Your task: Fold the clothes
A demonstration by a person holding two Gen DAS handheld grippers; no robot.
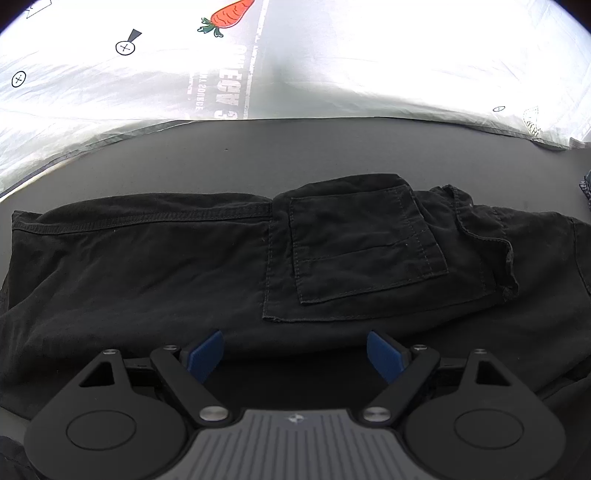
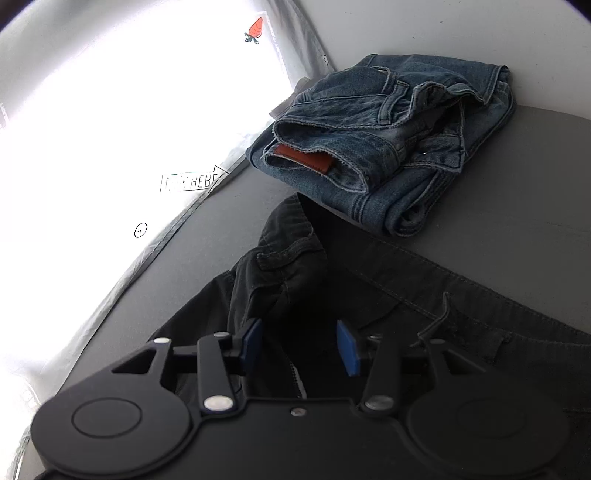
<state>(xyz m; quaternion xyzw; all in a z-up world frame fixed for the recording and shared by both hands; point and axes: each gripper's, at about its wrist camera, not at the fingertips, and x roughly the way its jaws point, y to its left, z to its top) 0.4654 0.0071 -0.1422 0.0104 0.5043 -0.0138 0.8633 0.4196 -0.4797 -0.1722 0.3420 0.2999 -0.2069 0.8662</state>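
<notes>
Black trousers (image 1: 229, 266) spread across near grey table (image 1: 332, 155), folded jeans (image 2: 388, 140) far right; left gripper (image 1: 295, 354) and right gripper (image 2: 300, 347) both parted, empty; best gripped at near hem, lifted evenly.

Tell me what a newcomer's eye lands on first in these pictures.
First, the black trousers spread across the dark table, patch pocket facing up. Next, the folded blue jeans beyond them, then the orange carrot print on the bright white sheet at the table's far edge.
</notes>
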